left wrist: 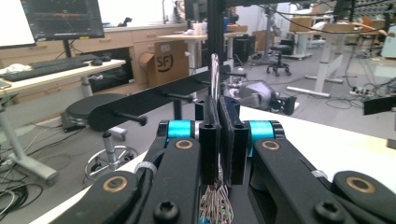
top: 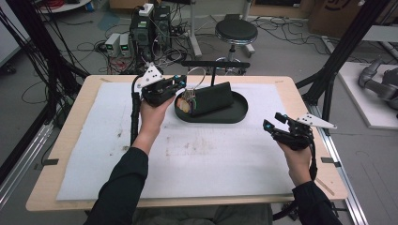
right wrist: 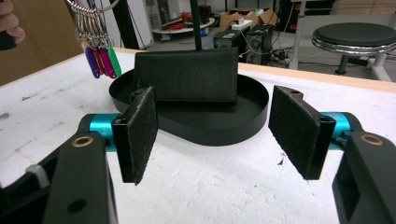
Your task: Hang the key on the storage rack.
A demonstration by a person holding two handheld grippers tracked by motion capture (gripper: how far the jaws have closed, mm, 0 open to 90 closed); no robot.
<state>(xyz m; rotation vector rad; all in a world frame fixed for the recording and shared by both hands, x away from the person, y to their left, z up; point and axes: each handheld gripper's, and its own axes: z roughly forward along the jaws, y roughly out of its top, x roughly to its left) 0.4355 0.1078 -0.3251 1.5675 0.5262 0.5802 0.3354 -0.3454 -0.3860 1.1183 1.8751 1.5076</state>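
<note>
Your left tongs (top: 180, 84) are clamped on the key ring (top: 196, 77), its coloured tags (right wrist: 100, 60) hanging over the black tray's (top: 237, 115) left end, beside the black wallet (top: 211, 99) and before a peg rack (left wrist: 154, 100). Your right tongs (top: 274, 124) hover apart, empty, above the desk (top: 94, 140). A box behind reads "SF".

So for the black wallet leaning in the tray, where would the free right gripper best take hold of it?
Probably by its upper long edge. The wallet stands tilted on its long side inside the black tray, whose wall blocks a low approach. The open right gripper would come from above, one pad on each broad face, clear of the key ring held by the left gripper.
</note>
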